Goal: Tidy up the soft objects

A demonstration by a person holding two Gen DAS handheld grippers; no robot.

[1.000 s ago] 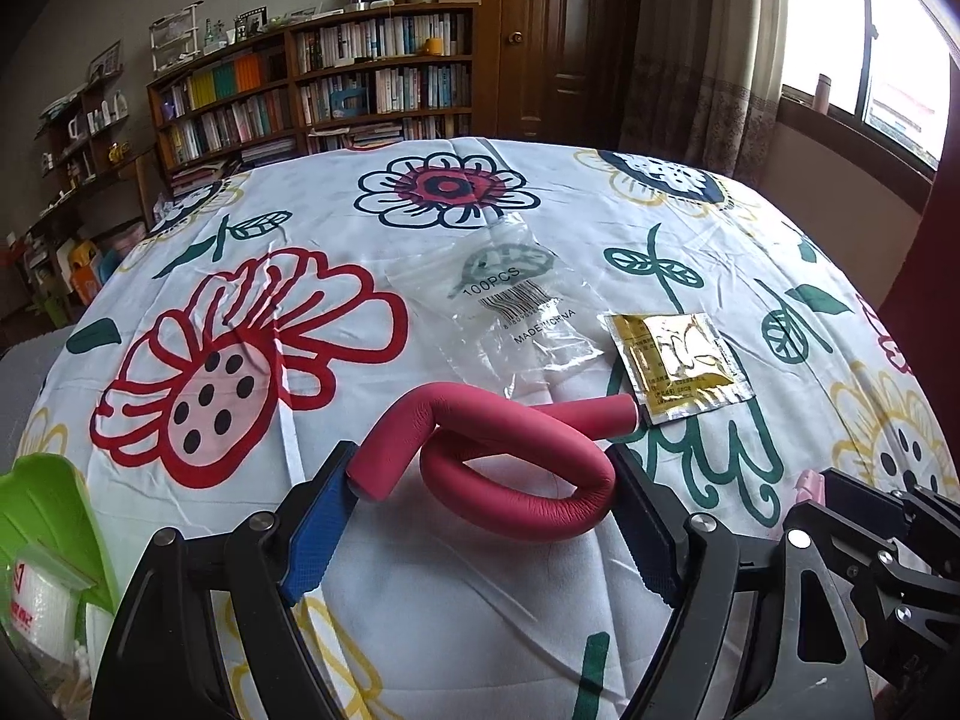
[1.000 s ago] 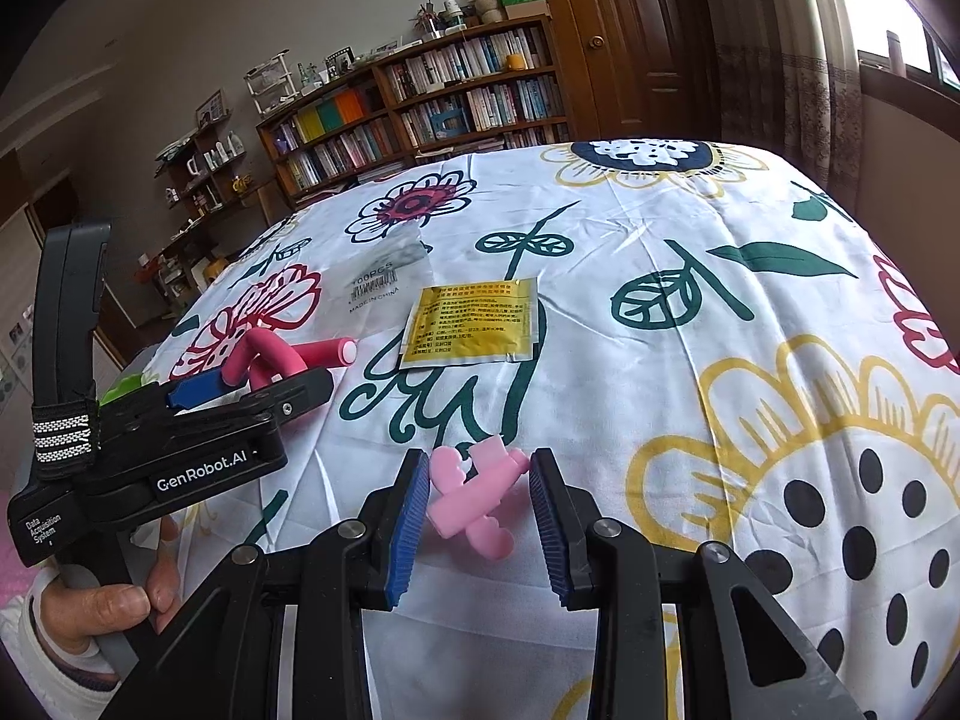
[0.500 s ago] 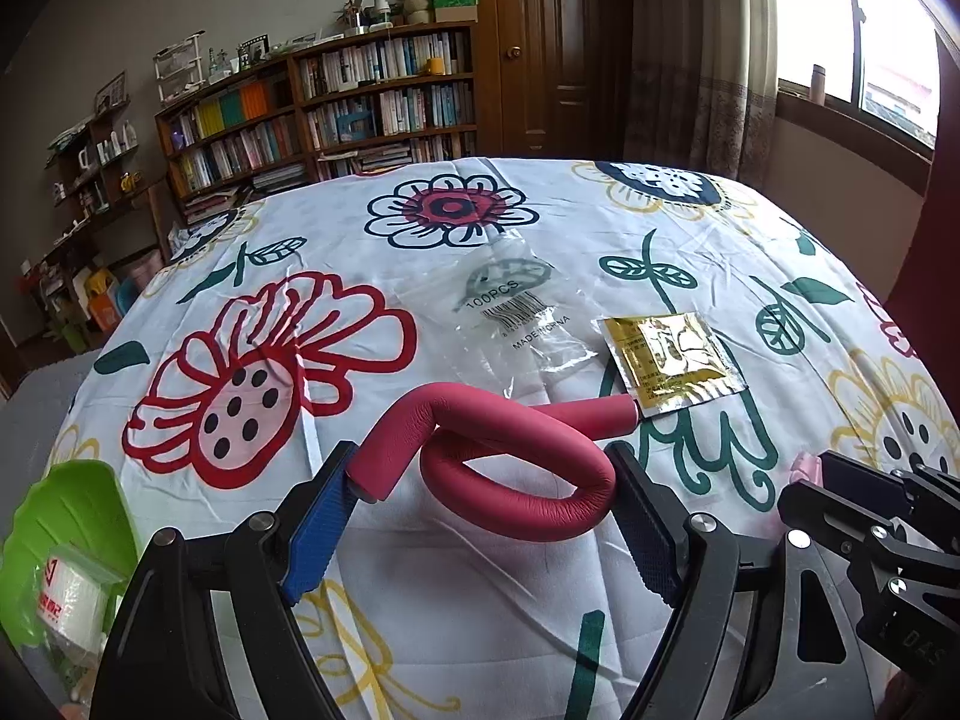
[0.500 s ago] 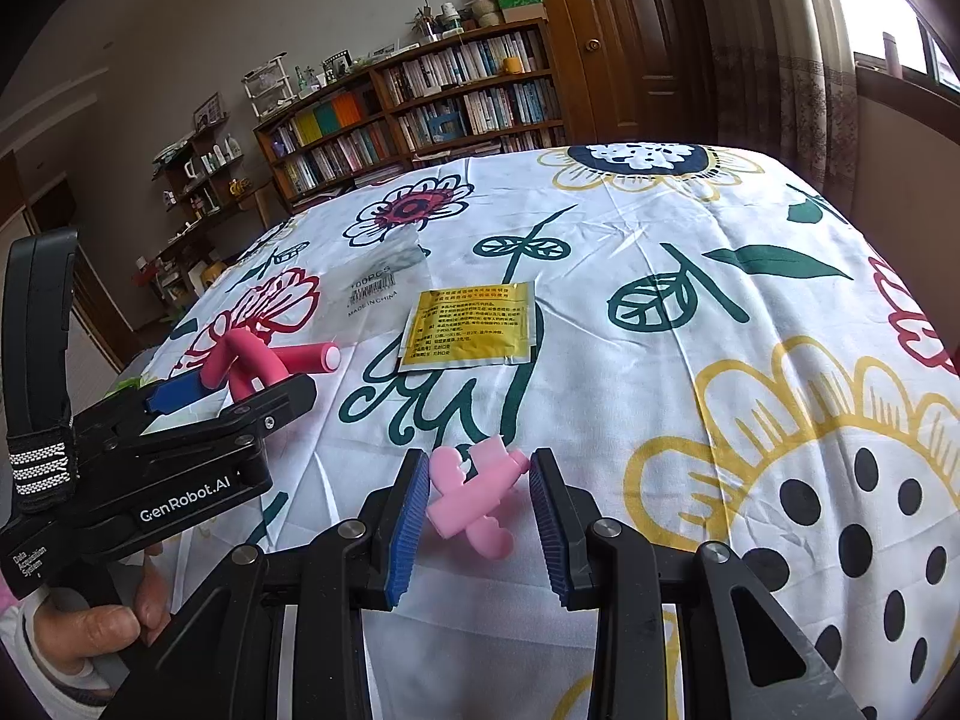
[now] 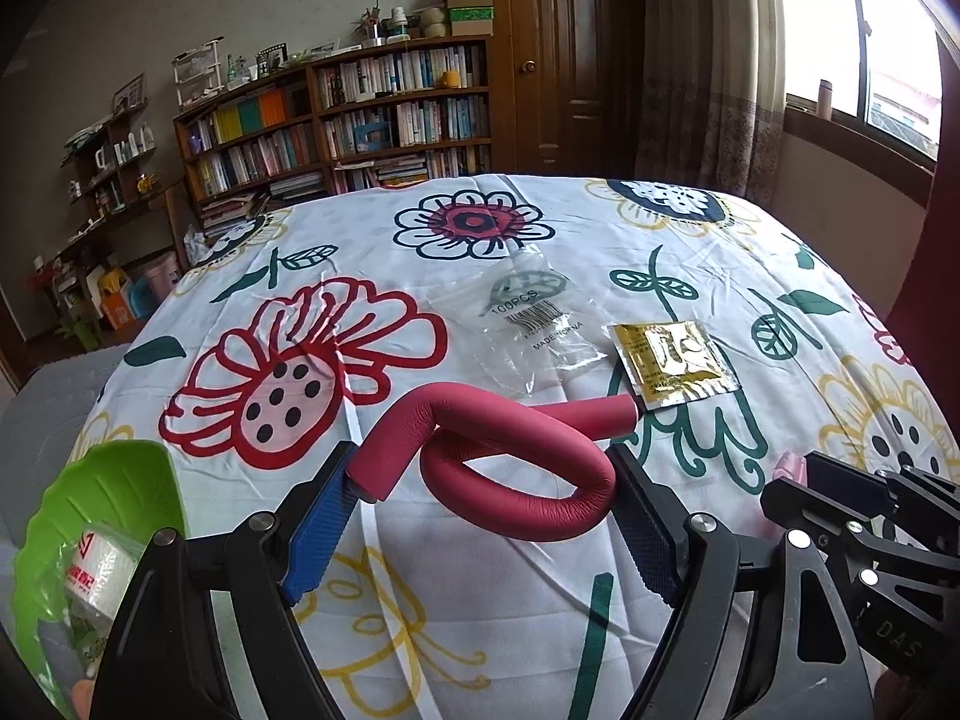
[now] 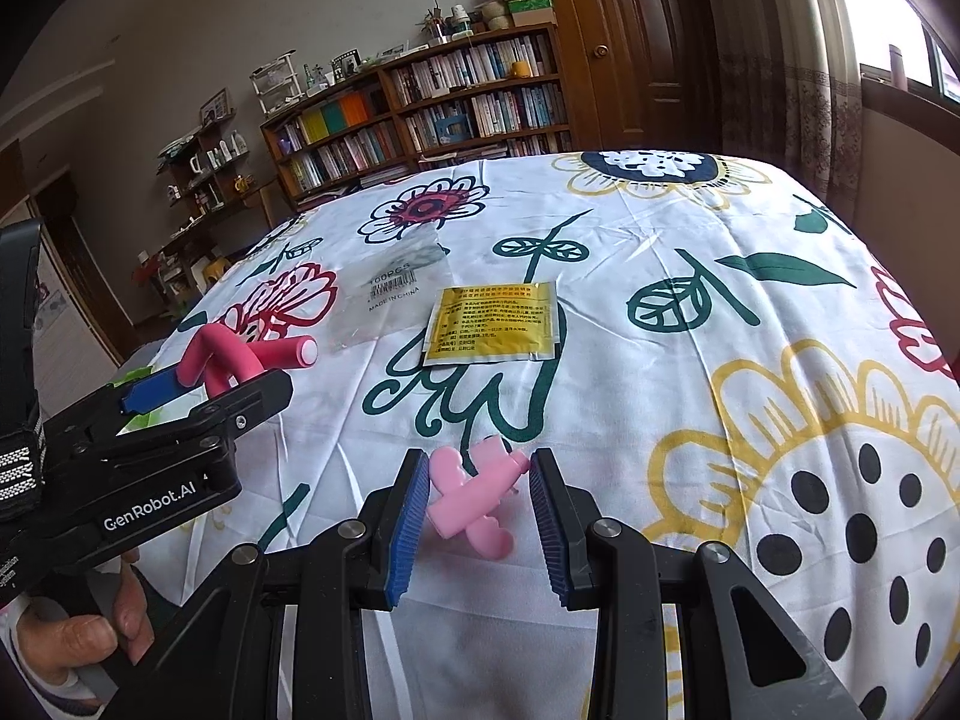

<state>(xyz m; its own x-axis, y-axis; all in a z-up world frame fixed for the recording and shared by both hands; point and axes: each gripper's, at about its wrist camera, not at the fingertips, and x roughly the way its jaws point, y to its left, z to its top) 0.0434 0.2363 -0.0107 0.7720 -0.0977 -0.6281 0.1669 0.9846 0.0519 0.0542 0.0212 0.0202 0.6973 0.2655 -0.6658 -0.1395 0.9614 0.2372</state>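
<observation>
- left gripper (image 5: 480, 516) has its blue-padded fingers (image 5: 315, 531) set wide, pressed on both sides of the red foam roller (image 5: 516, 468); the roller is bent in a loop, one end against the left pad, the bend against the right pad
- the roller's far end pokes right, toward the gold sachet (image 5: 672, 363), just beside it
- right gripper (image 6: 477, 507) has narrower fingers around the pink soft clip piece (image 6: 471, 498); the left pad touches it, contact on the right pad hard to tell
- both things sit low over the floral cloth (image 6: 690, 360) on the desk; cannot tell if lifted or resting
- clear plastic bag (image 5: 540, 315) with barcode print lies flat, far of the roller, left of the sachet
- green leaf-shaped tray (image 5: 90, 510) at the near left edge, a wrapped white roll (image 5: 99, 570) in it
- a hand (image 6: 78, 642) grips the left gripper's handle, seen in the right wrist view
- bookshelf (image 5: 360, 126) and wooden door (image 5: 564, 54) far behind
</observation>
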